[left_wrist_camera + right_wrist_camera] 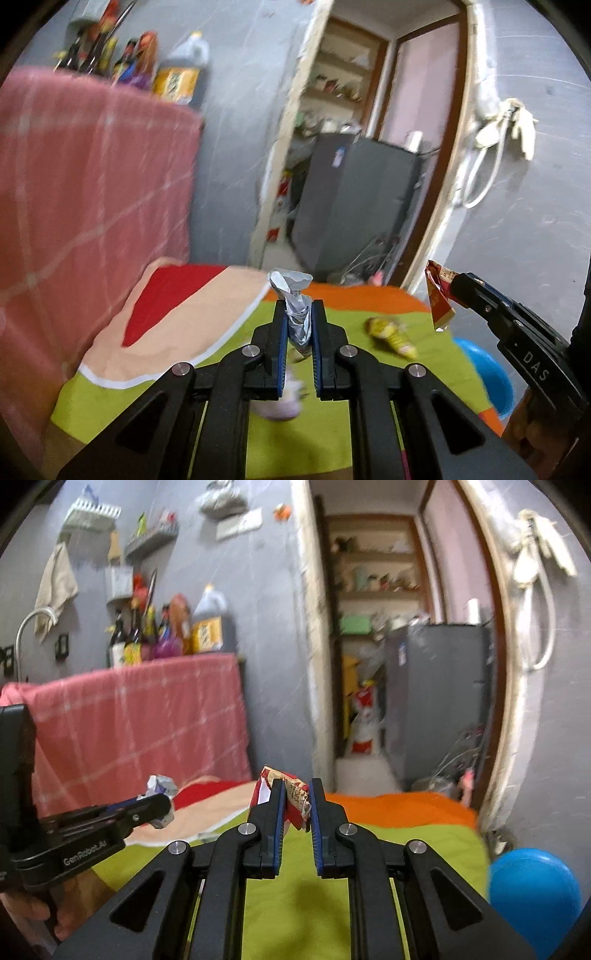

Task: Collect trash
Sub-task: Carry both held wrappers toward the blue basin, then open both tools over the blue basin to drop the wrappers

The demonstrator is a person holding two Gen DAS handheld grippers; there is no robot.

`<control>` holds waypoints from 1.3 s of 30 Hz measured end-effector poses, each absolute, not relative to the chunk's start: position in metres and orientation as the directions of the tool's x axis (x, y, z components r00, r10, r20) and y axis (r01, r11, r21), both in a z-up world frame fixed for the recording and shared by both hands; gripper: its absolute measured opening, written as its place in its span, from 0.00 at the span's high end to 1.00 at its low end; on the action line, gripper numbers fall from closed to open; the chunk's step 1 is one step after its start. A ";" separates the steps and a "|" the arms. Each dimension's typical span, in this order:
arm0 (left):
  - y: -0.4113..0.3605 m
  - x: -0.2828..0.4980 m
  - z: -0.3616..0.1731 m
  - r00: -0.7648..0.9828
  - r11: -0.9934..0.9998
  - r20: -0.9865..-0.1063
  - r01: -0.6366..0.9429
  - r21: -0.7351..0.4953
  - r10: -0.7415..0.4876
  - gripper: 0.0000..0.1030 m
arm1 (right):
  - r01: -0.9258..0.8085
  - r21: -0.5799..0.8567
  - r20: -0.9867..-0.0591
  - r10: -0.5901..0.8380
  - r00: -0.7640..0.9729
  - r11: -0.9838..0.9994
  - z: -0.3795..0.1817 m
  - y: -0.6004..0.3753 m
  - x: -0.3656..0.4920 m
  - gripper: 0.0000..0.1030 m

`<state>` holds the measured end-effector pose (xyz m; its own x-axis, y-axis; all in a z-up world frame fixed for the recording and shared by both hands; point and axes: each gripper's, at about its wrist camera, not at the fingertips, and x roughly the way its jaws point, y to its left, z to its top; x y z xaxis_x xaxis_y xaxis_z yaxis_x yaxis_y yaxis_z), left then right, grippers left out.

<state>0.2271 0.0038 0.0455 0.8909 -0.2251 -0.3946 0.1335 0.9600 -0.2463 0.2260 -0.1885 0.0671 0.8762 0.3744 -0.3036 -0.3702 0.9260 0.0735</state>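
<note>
- Pointing slightly downward over the bed, the left gripper (298, 317) is seen at lower centre of the left wrist view, its jaws narrowed onto a crumpled silver wrapper (293, 302) that sticks up past the fingertips.
- In the right wrist view the same gripper is seen side-on at lower left, reaching toward the centre — a hand (27, 912) is partly visible beneath its body.
- The right gripper (298, 801) is held at lower centre of its own view, angled a little downward, jaws closed narrowly on a crumpled red wrapper (295, 797).
- At the right edge of the left wrist view the right gripper is seen entering from the lower right, the red wrapper hanging from its tip — clear of the bedding.
- A yellow wrapper (391, 334) is left lying on the green sheet (332, 435), right of centre.
- A blue ball (535, 890) is seen at lower right, beside the bed.
</note>
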 end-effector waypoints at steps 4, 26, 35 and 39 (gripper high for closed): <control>-0.033 0.219 0.061 0.899 0.954 -0.345 0.201 -0.222 -0.269 0.91 | -0.303 0.067 -0.246 0.310 0.918 0.951 0.080 -0.224 0.209 0.90; -0.279 0.244 0.054 0.713 0.815 -0.403 0.546 -0.194 -0.573 0.91 | 0.114 0.099 -0.233 -0.088 0.968 0.989 0.057 -0.448 0.165 0.89; -0.322 0.286 0.020 0.599 0.807 -0.560 0.530 -0.260 -0.573 0.91 | 0.167 0.157 -0.333 -0.107 0.937 0.973 0.016 -0.480 0.182 0.88; -0.333 0.300 0.005 0.568 0.812 -0.602 0.519 -0.268 -0.561 0.91 | 0.182 0.178 -0.364 -0.107 0.925 0.967 0.003 -0.488 0.189 0.87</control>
